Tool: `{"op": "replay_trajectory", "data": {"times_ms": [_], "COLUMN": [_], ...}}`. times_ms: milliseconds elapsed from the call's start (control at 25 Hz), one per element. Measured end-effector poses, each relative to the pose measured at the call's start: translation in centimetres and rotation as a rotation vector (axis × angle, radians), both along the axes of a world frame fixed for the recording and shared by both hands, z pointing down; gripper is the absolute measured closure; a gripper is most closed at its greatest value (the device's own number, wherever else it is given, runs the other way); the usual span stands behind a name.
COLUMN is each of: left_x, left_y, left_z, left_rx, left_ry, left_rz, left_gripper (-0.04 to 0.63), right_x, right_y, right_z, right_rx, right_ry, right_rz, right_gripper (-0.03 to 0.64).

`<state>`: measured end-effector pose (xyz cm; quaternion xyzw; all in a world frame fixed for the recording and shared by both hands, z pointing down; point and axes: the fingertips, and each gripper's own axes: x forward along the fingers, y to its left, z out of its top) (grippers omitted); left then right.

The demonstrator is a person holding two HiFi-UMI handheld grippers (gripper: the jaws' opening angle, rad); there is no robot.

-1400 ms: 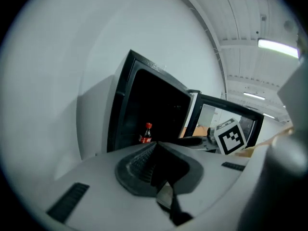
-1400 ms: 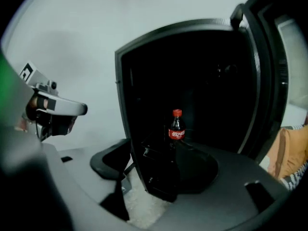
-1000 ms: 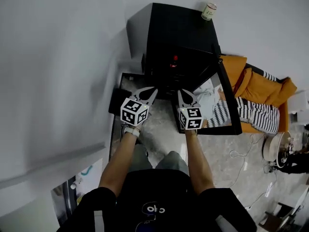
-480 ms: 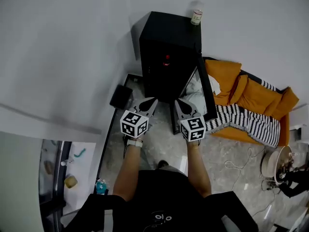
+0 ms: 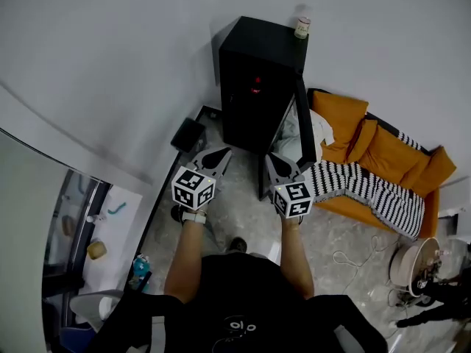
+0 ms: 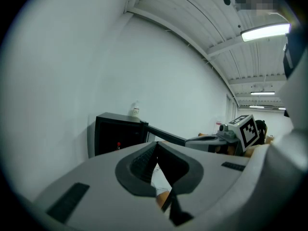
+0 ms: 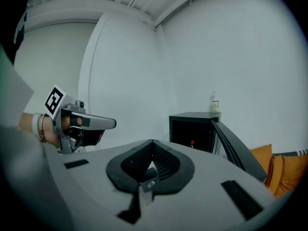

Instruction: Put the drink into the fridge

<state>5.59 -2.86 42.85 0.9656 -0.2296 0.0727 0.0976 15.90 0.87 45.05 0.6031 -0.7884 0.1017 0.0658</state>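
Note:
A small black fridge [image 5: 254, 65] stands against the white wall with its door [image 5: 302, 134] swung open to the right. The drink, a small pale bottle [image 5: 302, 26], stands on the fridge's top at the back right corner; it also shows as the bottle [image 6: 136, 110] and the bottle [image 7: 215, 105] in the gripper views. A small red thing [image 5: 256, 90] shows inside the dark fridge. My left gripper [image 5: 218, 153] and right gripper [image 5: 271, 158] hover side by side before the fridge, short of it. Both are shut and hold nothing.
An orange sofa [image 5: 390, 142] with a black-and-white striped blanket [image 5: 368, 190] lies right of the fridge door. A black box [image 5: 188, 134] sits on the floor by the wall, left of the fridge. A round appliance and cables [image 5: 412, 267] lie at the lower right.
The view has pulled back from the fridge, which now looks smaller and farther off. The door now shows nearly edge-on. Both grippers stay shut and empty, side by side.

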Motion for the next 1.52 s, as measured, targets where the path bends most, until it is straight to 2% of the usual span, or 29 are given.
{"op": "replay_trajectory", "data": {"times_ms": [440, 1520], "left_x": [-0.6, -1.9], "left_y": [3.3, 4.2], "left_z": [-1.6, -1.4], "left_rx": [0.046, 0.047], "left_ry": [0.000, 0.007], "left_rz": [0.020, 0.027], "left_gripper": [0.589, 0.589], "right_x": [-0.7, -1.8], "right_y": [2.9, 4.2], "right_z": [-1.7, -2.6], "right_rx": [0.042, 0.052], "right_ry": [0.013, 0.020], "right_rz": [-0.028, -0.030], "right_gripper": [0.609, 0.609]}}
